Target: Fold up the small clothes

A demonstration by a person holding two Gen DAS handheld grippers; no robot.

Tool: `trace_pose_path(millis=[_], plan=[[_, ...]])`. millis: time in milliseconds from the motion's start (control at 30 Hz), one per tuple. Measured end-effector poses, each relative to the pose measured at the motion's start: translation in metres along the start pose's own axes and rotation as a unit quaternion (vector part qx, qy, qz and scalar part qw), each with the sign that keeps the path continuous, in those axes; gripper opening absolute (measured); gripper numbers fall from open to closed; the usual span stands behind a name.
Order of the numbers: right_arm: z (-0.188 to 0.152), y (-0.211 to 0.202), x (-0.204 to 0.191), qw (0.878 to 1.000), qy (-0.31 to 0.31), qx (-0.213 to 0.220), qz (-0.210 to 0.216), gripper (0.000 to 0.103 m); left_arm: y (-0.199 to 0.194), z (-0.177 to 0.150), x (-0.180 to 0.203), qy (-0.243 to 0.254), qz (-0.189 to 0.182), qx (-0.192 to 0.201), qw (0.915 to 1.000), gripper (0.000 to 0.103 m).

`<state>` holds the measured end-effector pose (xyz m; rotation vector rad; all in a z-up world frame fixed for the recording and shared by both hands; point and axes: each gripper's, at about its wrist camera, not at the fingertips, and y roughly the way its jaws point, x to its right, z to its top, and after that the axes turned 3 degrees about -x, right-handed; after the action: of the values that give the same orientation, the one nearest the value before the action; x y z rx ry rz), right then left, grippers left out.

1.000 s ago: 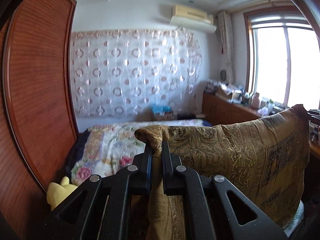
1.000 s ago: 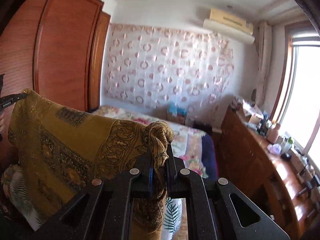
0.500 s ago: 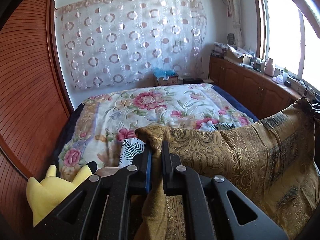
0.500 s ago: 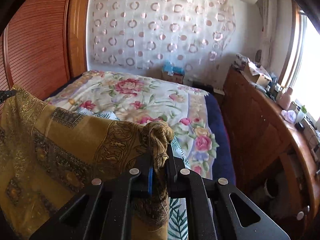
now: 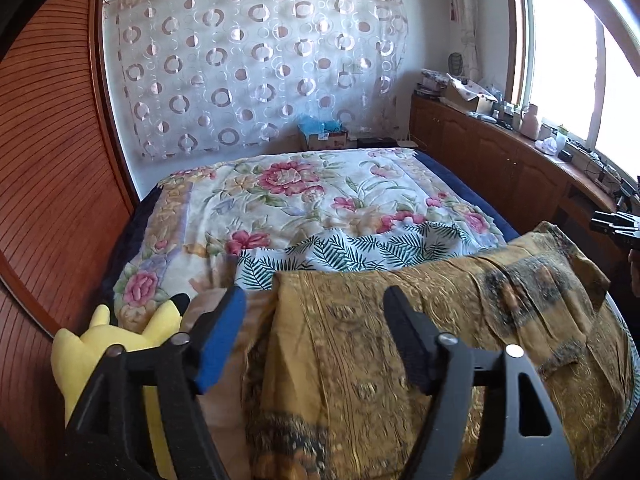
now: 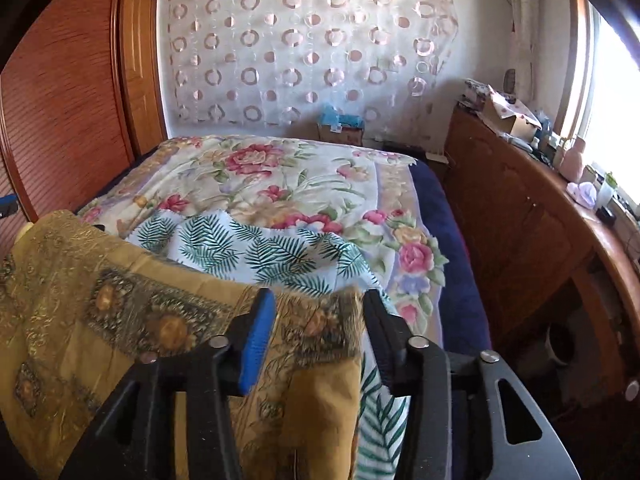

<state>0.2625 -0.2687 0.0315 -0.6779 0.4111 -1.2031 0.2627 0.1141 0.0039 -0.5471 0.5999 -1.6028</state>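
Note:
A mustard-gold patterned garment (image 5: 440, 320) lies spread across the near end of the bed; it also shows in the right wrist view (image 6: 132, 320). My left gripper (image 5: 316, 300) is open, its jaws wide apart over the garment's left corner. My right gripper (image 6: 318, 300) is open over the garment's right corner. Neither holds the cloth. The right gripper's tip shows at the far right of the left wrist view (image 5: 612, 224).
A white fern-print cloth (image 6: 256, 248) lies under and beyond the garment on the floral bedspread (image 5: 304, 196). A yellow plush toy (image 5: 116, 340) sits at the bed's left corner. A wooden wardrobe (image 6: 60, 92) stands left, a cluttered wooden cabinet (image 6: 520, 208) right.
Both grippers lowered the garment from hanging in the air onto the bed, then opened and let it go. The views tilted down toward the bed.

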Motion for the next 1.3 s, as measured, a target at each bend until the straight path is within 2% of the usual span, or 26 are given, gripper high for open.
trace_pose_path(millis=[67,233,467,600,867,1000,1067,1300], plan=[[-0.014,-0.008,-0.005,1.0,0.002,-0.007,0.008,0.057,-0.007,-0.01,0.004,-0.001,-0.006,-0.003,1.0,0.078],[-0.048,-0.019,-0.008,0.999,0.014,-0.026,0.023,0.058,-0.02,-0.027,0.015,0.004,-0.007,-0.006,1.0,0.078],[-0.08,-0.037,0.005,0.997,0.049,-0.056,0.024,0.058,-0.037,-0.051,0.027,0.005,-0.008,-0.014,0.9999,0.078],[-0.093,-0.054,0.016,0.995,0.068,-0.067,0.027,0.058,-0.043,-0.068,0.032,0.002,-0.026,-0.027,0.9993,0.078],[-0.095,-0.063,0.027,0.993,0.085,-0.071,0.029,0.058,-0.04,-0.086,0.033,0.007,-0.021,-0.041,0.9989,0.078],[-0.091,-0.052,0.02,0.994,0.079,-0.069,0.015,0.058,-0.035,-0.086,0.018,-0.008,-0.008,-0.046,0.9989,0.066],[-0.087,-0.044,0.021,0.994,0.083,-0.068,0.01,0.058,-0.031,-0.086,0.014,-0.009,-0.005,-0.052,0.9986,0.057],[-0.081,-0.03,0.026,0.994,0.086,-0.07,-0.008,0.058,-0.02,-0.081,-0.002,-0.023,0.021,-0.055,0.998,0.055]])
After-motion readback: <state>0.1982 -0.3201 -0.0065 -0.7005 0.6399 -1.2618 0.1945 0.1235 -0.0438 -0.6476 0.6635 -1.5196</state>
